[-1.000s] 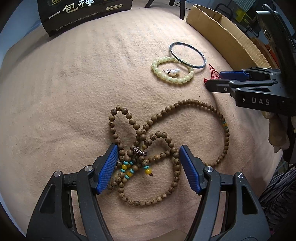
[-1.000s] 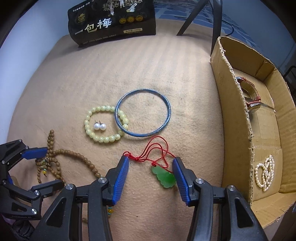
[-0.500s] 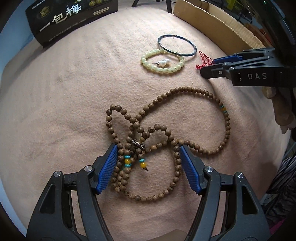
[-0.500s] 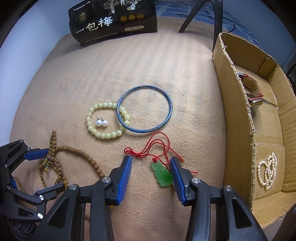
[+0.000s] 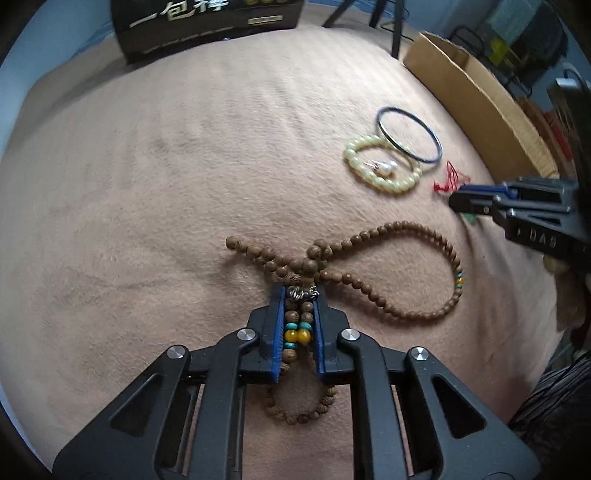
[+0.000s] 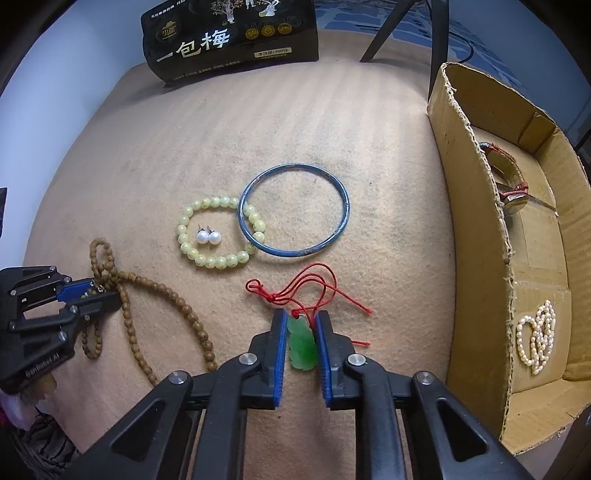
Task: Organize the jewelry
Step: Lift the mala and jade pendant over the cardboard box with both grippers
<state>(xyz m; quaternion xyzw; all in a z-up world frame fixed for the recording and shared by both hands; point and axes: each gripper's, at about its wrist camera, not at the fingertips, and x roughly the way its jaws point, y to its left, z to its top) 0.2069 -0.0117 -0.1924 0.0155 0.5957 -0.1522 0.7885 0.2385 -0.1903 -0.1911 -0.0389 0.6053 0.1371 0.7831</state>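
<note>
My left gripper (image 5: 299, 295) is shut on the bunched strands of a long brown wooden bead necklace (image 5: 413, 236) that lies on the tan felt; it also shows in the right wrist view (image 6: 159, 291). My right gripper (image 6: 301, 317) is shut on a green jade pendant (image 6: 303, 343) with a red cord (image 6: 314, 284). A blue bangle (image 6: 295, 218), a pale green bead bracelet (image 6: 218, 232) and two pearl earrings (image 6: 207, 237) lie beyond it.
A cardboard box (image 6: 476, 221) at the right holds a watch (image 6: 509, 181) and a pearl strand (image 6: 535, 339). A black packet (image 6: 229, 37) stands at the far edge of the felt mat (image 6: 258, 129). Chair legs (image 6: 436, 33) stand behind.
Both grippers have closed: the left one onto the gathered wooden bead strands, the right one onto the green pendant. The necklace loops have been pulled together.
</note>
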